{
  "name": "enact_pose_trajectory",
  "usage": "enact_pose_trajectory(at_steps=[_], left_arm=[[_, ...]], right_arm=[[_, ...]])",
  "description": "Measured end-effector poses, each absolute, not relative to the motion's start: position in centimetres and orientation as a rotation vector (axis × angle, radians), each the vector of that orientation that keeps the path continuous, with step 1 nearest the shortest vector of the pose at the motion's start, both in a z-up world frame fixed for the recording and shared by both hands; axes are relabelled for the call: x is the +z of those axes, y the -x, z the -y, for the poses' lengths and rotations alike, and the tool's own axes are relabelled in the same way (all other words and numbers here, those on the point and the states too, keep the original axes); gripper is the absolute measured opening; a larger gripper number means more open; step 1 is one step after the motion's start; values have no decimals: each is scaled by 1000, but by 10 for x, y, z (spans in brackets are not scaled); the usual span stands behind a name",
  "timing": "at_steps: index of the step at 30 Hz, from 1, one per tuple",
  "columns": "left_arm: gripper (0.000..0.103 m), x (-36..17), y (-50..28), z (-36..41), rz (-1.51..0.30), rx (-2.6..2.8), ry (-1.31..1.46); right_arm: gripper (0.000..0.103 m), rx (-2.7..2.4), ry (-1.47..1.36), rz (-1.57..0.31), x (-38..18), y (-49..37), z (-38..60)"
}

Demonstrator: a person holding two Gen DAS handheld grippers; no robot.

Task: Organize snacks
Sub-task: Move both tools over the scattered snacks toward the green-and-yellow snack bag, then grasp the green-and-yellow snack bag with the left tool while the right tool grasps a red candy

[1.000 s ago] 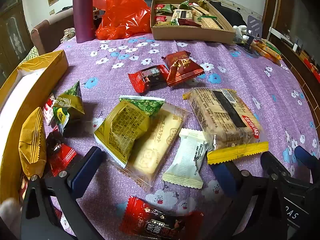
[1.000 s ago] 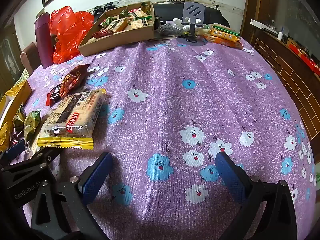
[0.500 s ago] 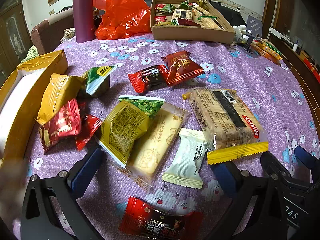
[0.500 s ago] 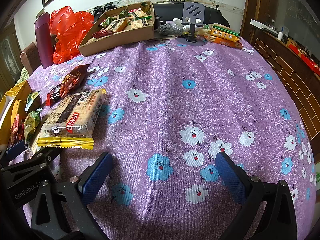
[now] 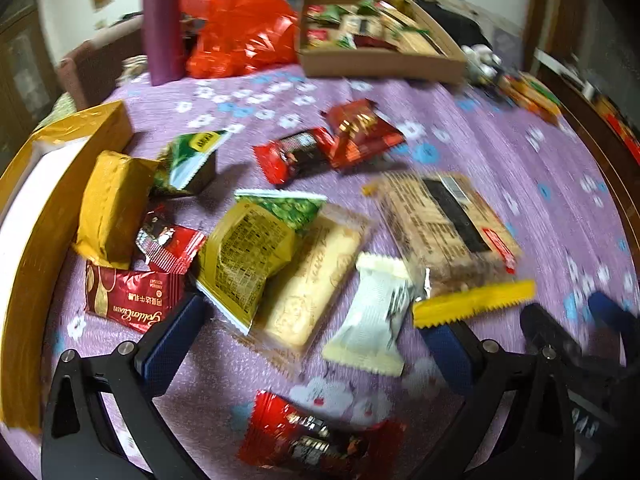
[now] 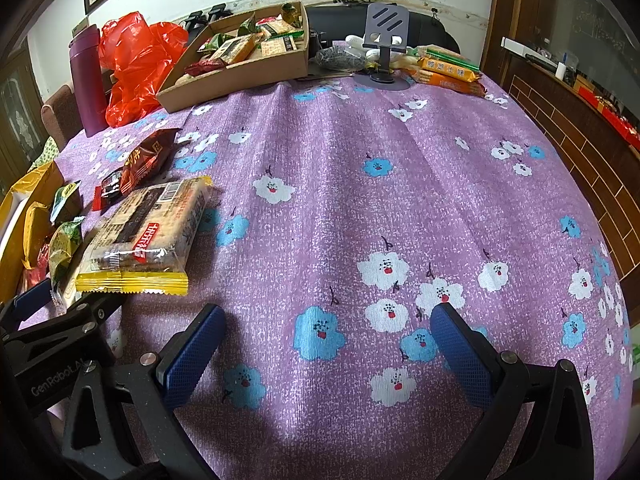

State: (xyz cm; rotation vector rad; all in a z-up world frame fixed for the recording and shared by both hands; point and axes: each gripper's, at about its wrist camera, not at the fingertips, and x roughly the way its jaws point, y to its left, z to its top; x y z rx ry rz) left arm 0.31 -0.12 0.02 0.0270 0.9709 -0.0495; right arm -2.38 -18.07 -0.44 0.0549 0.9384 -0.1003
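Observation:
Loose snack packets lie on the purple flowered cloth in the left wrist view: a big cracker pack with a yellow end (image 5: 448, 228), a white candy (image 5: 372, 316), a clear biscuit pack (image 5: 312, 284), a yellow-green packet (image 5: 248, 256), red packets (image 5: 132, 296) (image 5: 316, 440) and a yellow packet (image 5: 112, 204). My left gripper (image 5: 312, 344) is open and empty, low over the biscuit pack and white candy. My right gripper (image 6: 324, 344) is open and empty over bare cloth, right of the cracker pack (image 6: 148, 232). A cardboard tray of sorted snacks (image 5: 380, 64) (image 6: 240, 72) stands at the back.
A yellow open box (image 5: 44, 184) lies along the left edge. A purple flask (image 5: 164, 24) and a red plastic bag (image 5: 240, 20) stand at the back left. A phone stand (image 6: 384, 40) and orange packs (image 6: 452, 72) sit at the back right. A wooden wall borders the right.
Snacks from the left edge spilled further onto the cloth: the yellow, green and red packets now lie spread beside the yellow box. The left view is blurred by motion. The right gripper has not moved.

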Motion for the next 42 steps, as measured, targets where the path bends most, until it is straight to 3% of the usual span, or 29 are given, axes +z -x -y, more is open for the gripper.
enact_pose_trajectory(at_steps=[9, 12, 23, 24, 26, 30, 32, 34, 35, 42], left_arm=[[102, 2, 28, 5, -1019, -212, -109], [88, 13, 47, -2, -1014, -299, -51], [88, 88, 127, -116, -838, -346, 142], [88, 93, 132, -123, -819, -331, 150], [89, 111, 145, -136, -743, -317, 159], [96, 121, 149, -148, -654, -346, 179], [88, 108, 132, -144, -733, -316, 158], [53, 99, 125, -148, -758, -325, 168], [48, 94, 122, -150, -772, -326, 173], [45, 83, 103, -149, -830, -291, 122]], right_arm=[[103, -62, -62, -945, -3, 28, 183], [103, -52, -82, -936, -2, 27, 187], [102, -95, -41, -962, -2, 28, 179], [101, -97, -41, -979, -1, 27, 180], [79, -94, -56, -983, 4, 31, 183], [76, 75, -167, -947, 26, 47, 179], [73, 160, -156, -931, 33, 51, 164], [72, 268, -135, -926, 37, 54, 141], [72, 315, -109, -928, 36, 55, 127], [64, 491, 144, -931, 16, 46, 41]])
